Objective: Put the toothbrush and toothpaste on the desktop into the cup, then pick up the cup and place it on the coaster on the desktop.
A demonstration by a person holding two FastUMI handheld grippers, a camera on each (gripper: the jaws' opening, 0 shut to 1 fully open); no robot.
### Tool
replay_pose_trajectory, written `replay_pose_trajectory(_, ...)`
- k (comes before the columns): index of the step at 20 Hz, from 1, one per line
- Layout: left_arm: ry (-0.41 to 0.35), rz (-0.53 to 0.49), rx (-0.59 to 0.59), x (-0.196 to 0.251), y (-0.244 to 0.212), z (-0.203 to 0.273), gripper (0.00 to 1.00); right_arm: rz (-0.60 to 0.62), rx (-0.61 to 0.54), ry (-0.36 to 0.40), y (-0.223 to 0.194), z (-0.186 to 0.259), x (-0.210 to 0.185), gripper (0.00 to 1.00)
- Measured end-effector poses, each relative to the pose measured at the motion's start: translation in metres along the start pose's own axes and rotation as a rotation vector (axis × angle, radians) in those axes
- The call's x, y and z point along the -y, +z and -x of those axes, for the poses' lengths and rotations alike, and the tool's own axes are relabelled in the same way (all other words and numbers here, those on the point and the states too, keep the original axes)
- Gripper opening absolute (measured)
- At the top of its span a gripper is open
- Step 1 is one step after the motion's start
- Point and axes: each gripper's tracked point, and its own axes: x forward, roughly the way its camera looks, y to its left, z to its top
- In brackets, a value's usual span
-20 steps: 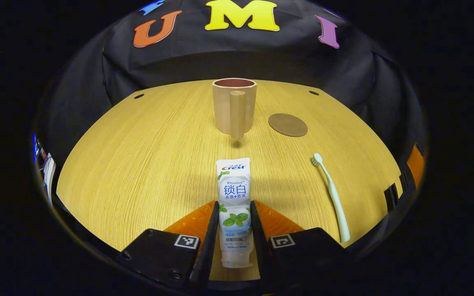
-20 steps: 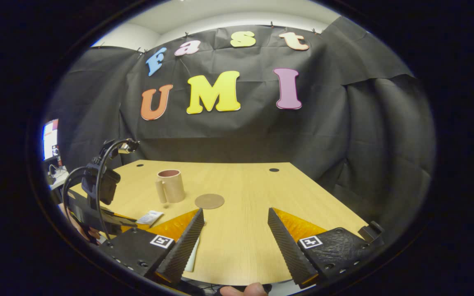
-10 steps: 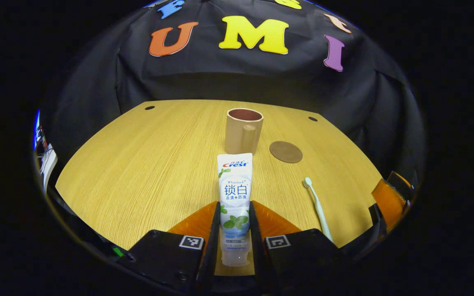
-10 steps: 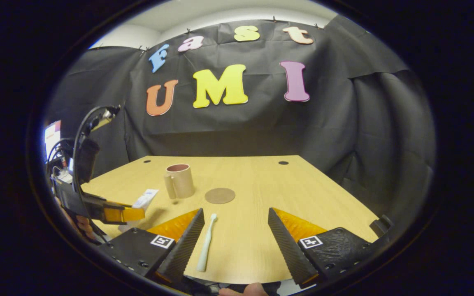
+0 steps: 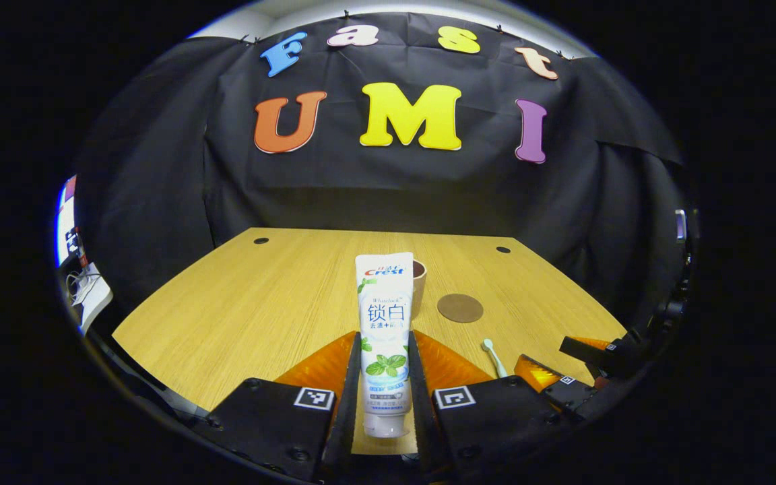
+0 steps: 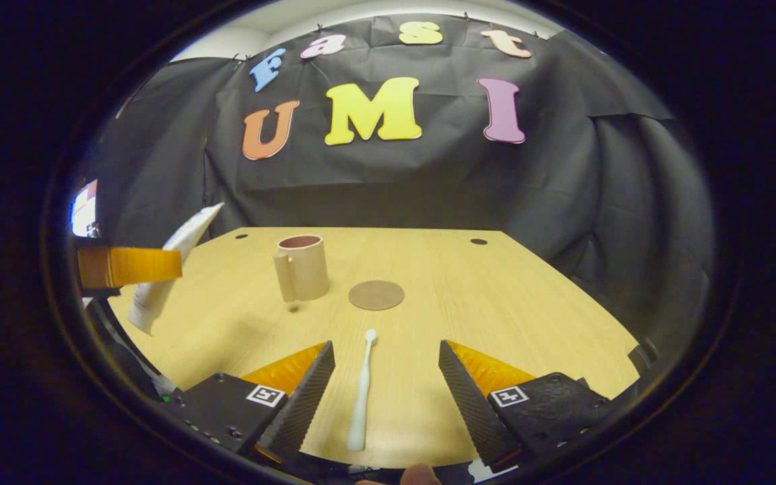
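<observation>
- Your left gripper [image 5: 384, 377] has its fingers clamped on the lower part of the toothpaste [image 5: 384, 323], cap end toward you. A second ago the tube lay flat on the table [image 5: 260, 310] between those fingers; now it is clear of the wood, as the right gripper view shows, tilted in the air at the far left [image 6: 172, 266].
- That lift means the tube is picked and on its way; in my judgement the carry to the cup is the step in hand.
- The cup [image 6: 302, 267] stands upright on the table, left of centre and toward the far side, its handle turned to the near left. What you can see of its inside looks bare, though the bottom is hidden. In the left gripper view the raised tube covers most of it.
- The coaster [image 6: 376, 295] lies flat just right of the cup, apart from it, with nothing on it.
- The toothbrush [image 6: 362, 391] lies flat on the table near you, head pointing away toward the coaster.
- Your right gripper [image 6: 386, 397] hangs over the brush with its fingers wide apart, one each side of the handle, touching nothing. Over the last second the brush has come into line between them, so that hand looks set up for its own pick.
</observation>
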Motion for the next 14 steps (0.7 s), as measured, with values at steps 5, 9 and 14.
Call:
replay_pose_trajectory(5, 0.000, 0.017, 0.040, -0.014, 0.006, 0.017, 0.40, -0.017, -0.127, -0.013, -0.025, -0.033, -0.019, 0.94)
replay_pose_trajectory(9, 0.007, 0.004, 0.076, -0.024, 0.011, 0.021, 0.40, -0.011, -0.201, -0.026, -0.042, -0.051, -0.022, 0.92)
replay_pose_trajectory(14, 0.006, 0.008, 0.081, -0.033, 0.012, 0.016, 0.40, -0.076, -0.223, -0.034, -0.036, -0.068, -0.019, 0.60)
